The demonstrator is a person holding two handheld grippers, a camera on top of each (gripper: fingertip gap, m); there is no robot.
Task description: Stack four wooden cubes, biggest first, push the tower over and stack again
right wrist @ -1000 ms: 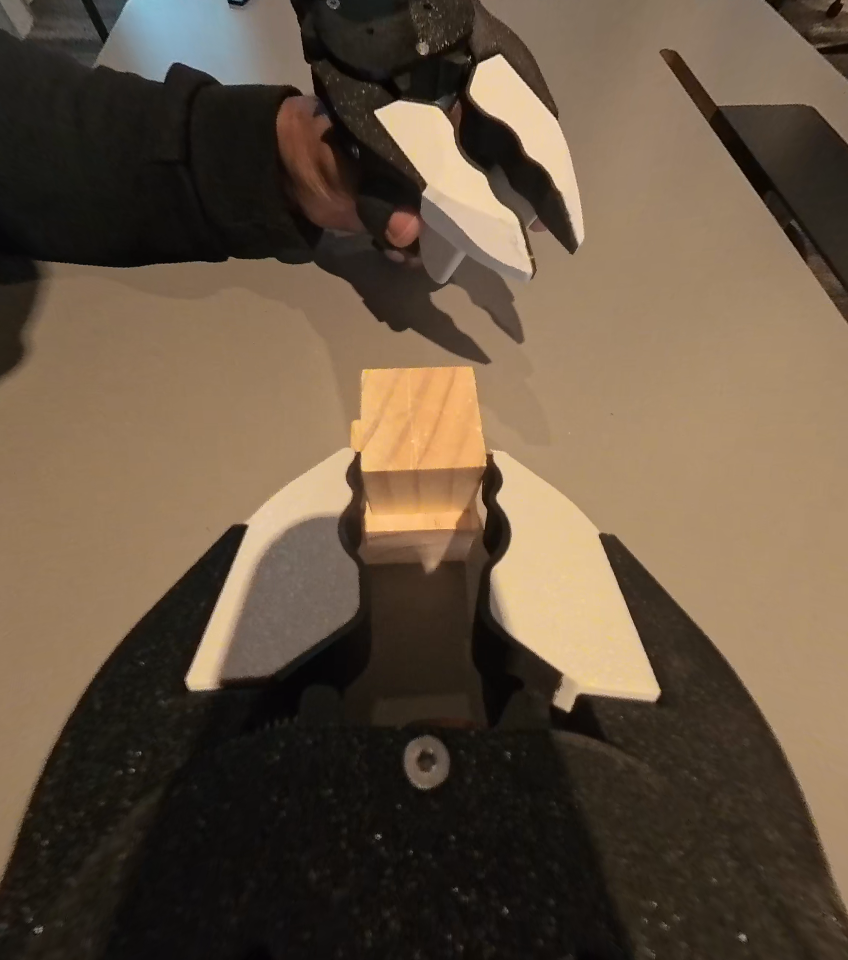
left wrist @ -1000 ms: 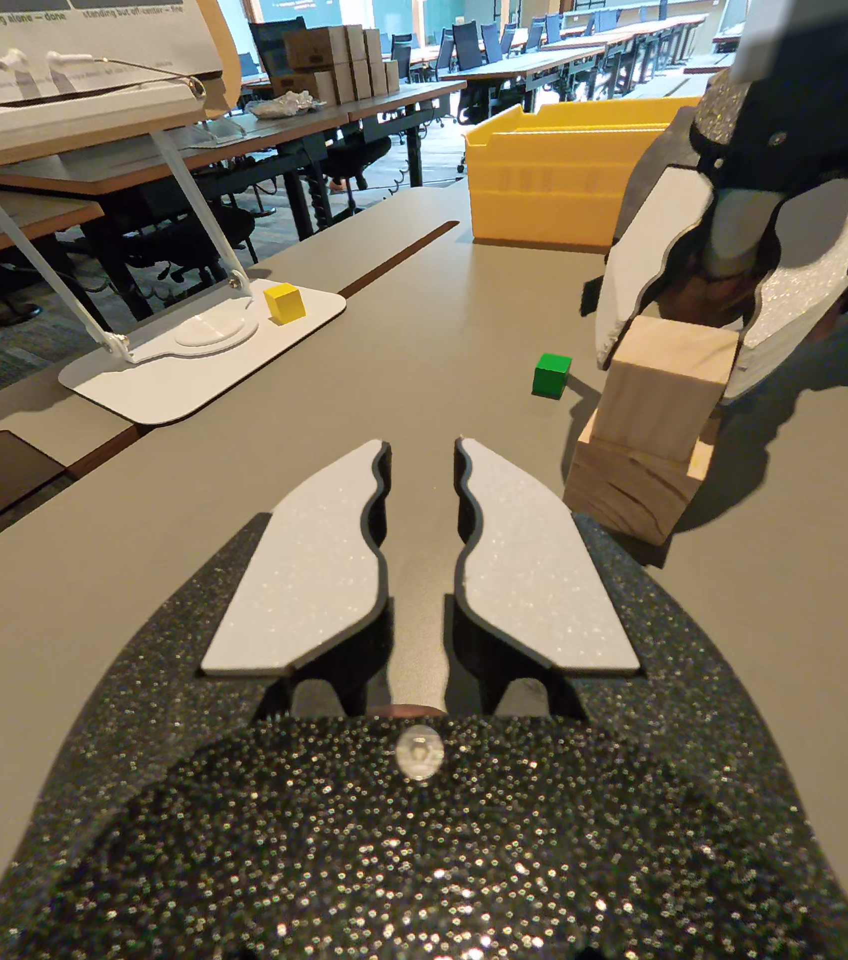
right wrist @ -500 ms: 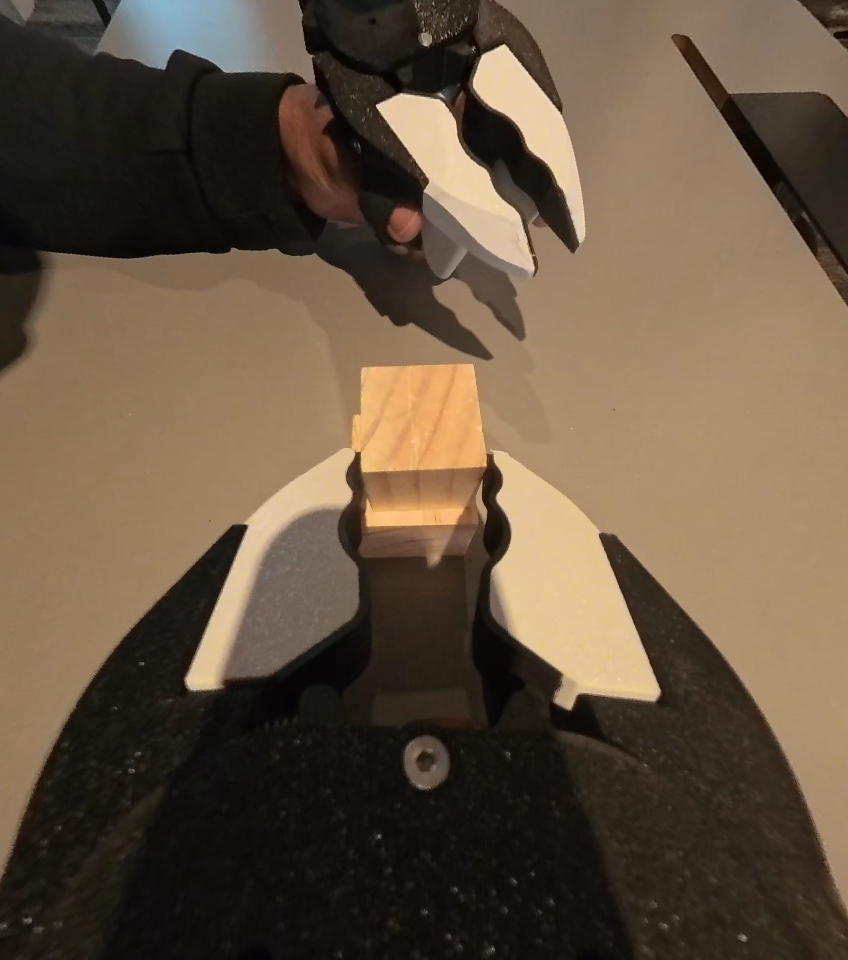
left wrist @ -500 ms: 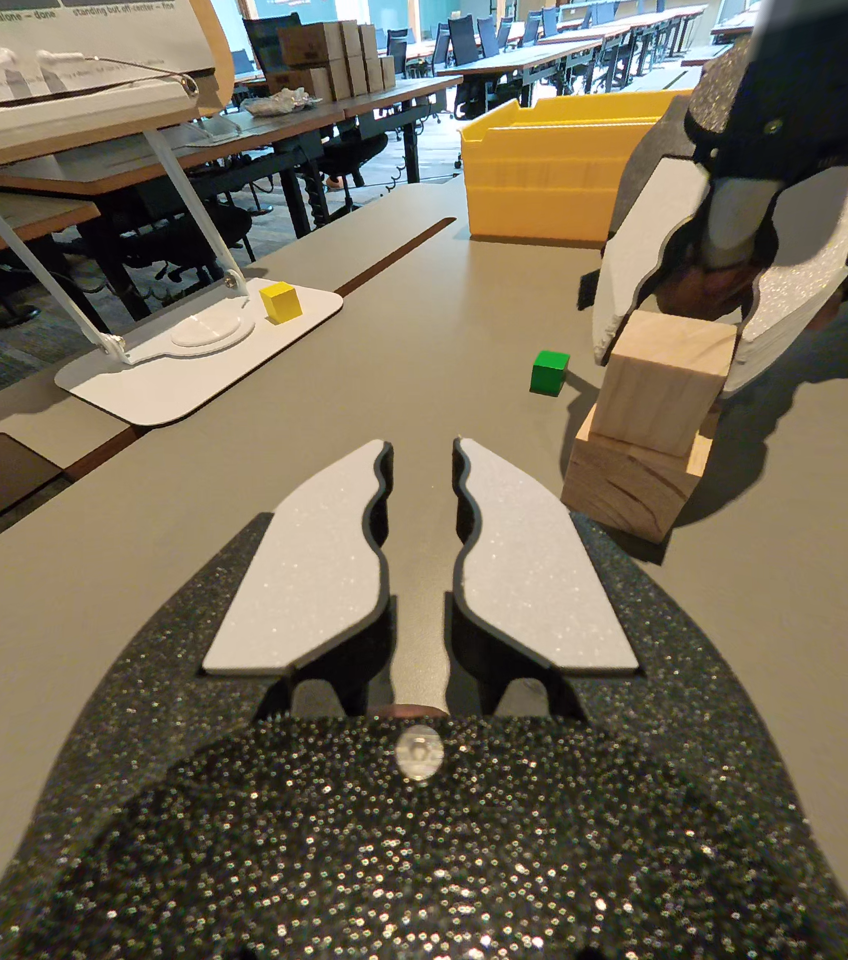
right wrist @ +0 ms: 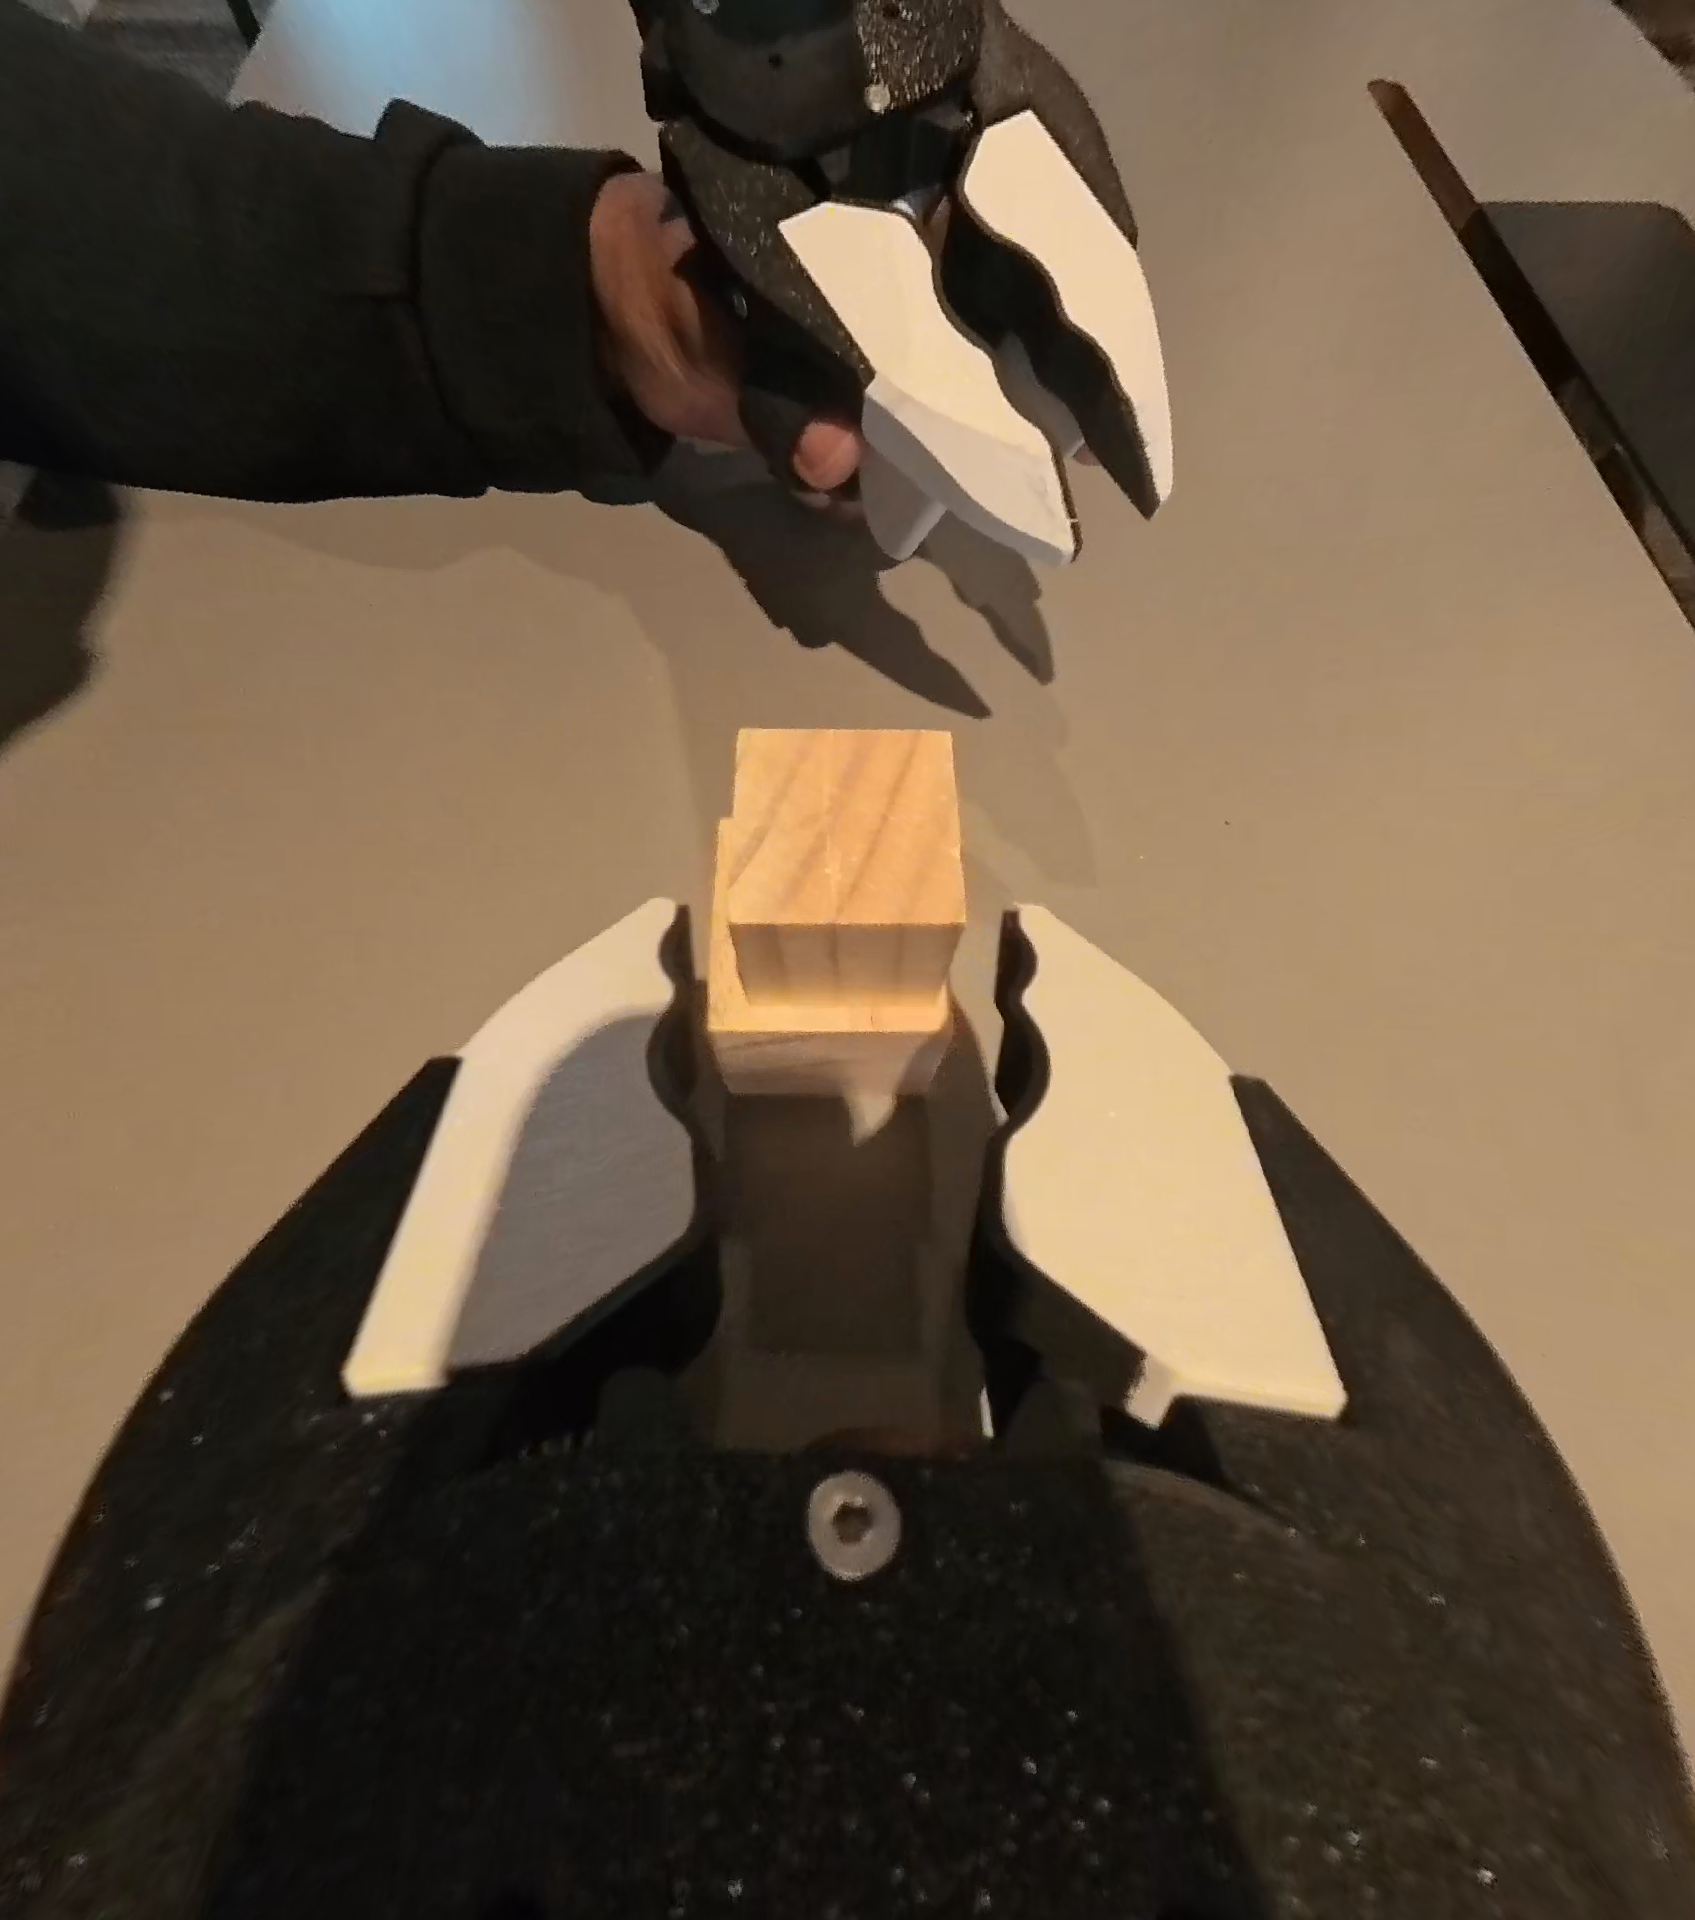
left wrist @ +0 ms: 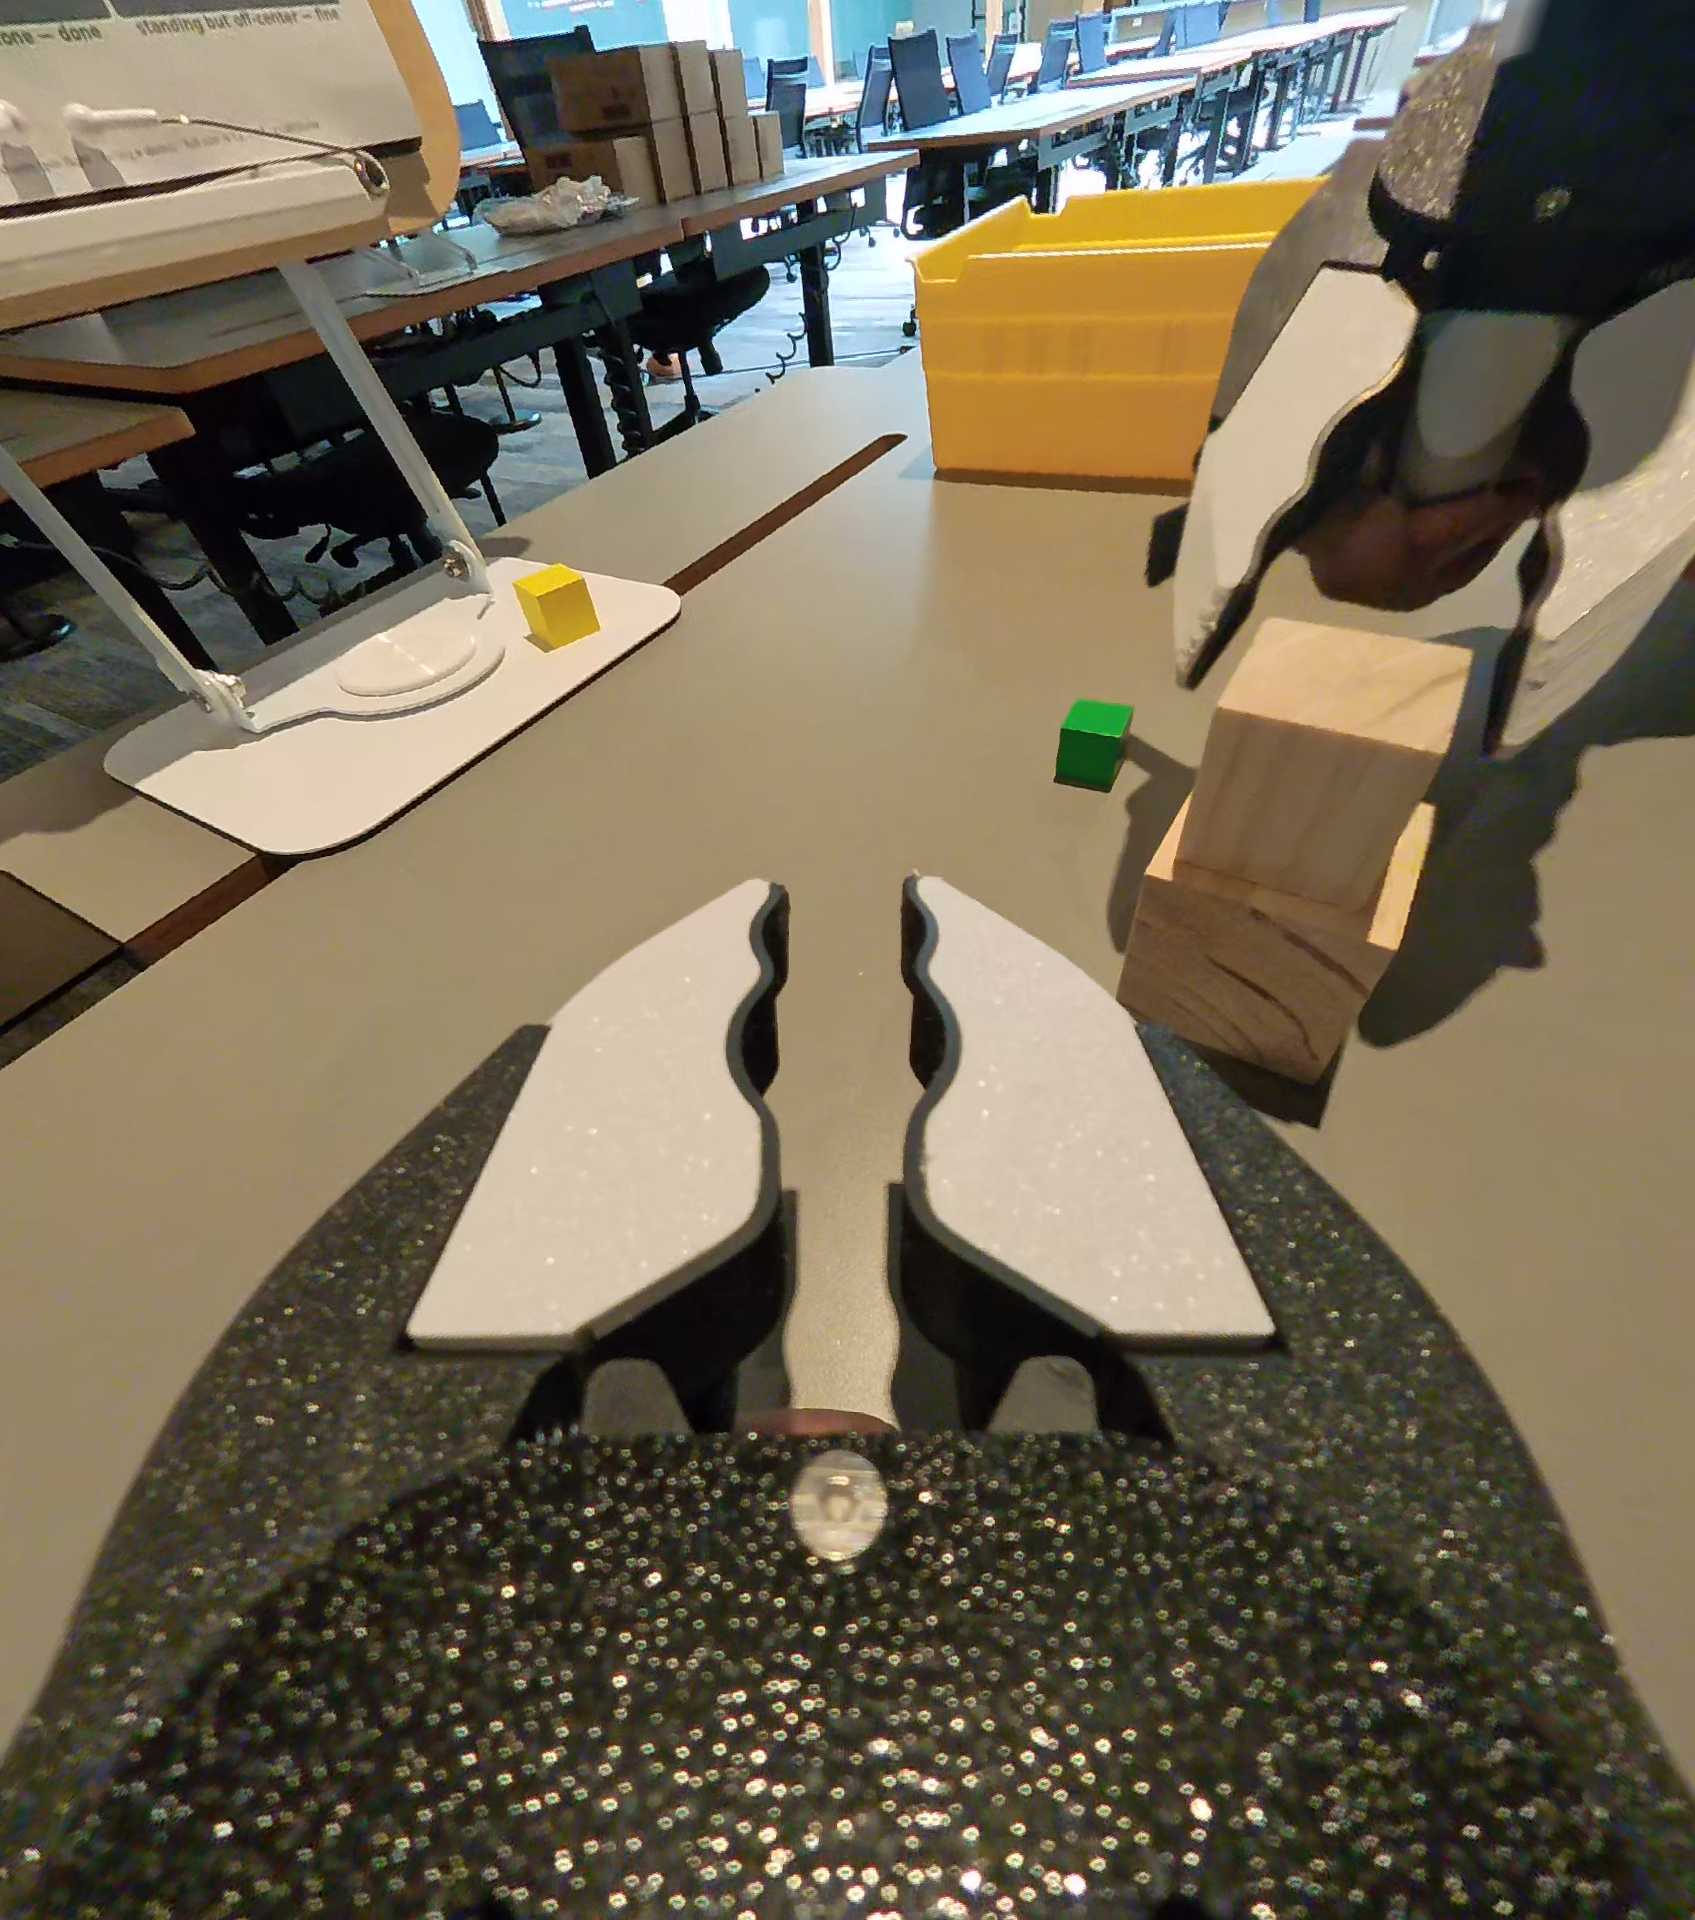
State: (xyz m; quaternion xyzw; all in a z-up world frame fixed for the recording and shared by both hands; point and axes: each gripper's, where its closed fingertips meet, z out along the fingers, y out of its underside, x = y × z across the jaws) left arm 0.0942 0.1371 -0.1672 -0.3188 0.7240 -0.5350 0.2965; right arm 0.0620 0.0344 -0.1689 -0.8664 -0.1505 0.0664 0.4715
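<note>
A smaller wooden cube point(left wrist: 1331, 769) sits on a bigger wooden cube point(left wrist: 1248, 966) on the grey table, offset toward one corner. Both show in the right wrist view, upper cube point(right wrist: 843, 831) on lower cube point(right wrist: 822, 1049). My right gripper point(right wrist: 843, 914) is open, with a gap between each finger and the upper cube; in the left wrist view it point(left wrist: 1342, 696) hovers just above the stack. My left gripper point(left wrist: 845, 899) is nearly shut and empty, left of the stack; it also shows in the right wrist view point(right wrist: 1108, 525). A small green cube point(left wrist: 1092, 740) lies behind the stack.
A small yellow cube point(left wrist: 557, 606) sits on the white base plate point(left wrist: 303, 769) of a stand at the left. A yellow bin point(left wrist: 1061, 364) stands at the table's far end. A dark-sleeved arm point(right wrist: 199, 291) holds the left gripper. My right gripper is the nearer one to the small green cube point(left wrist: 1092, 740): about 9 cm, against 15 cm.
My right gripper has opened and let go of the upper cube, which stays on the bigger cube. The gripper has drawn back a little. The left gripper has hardly moved.
</note>
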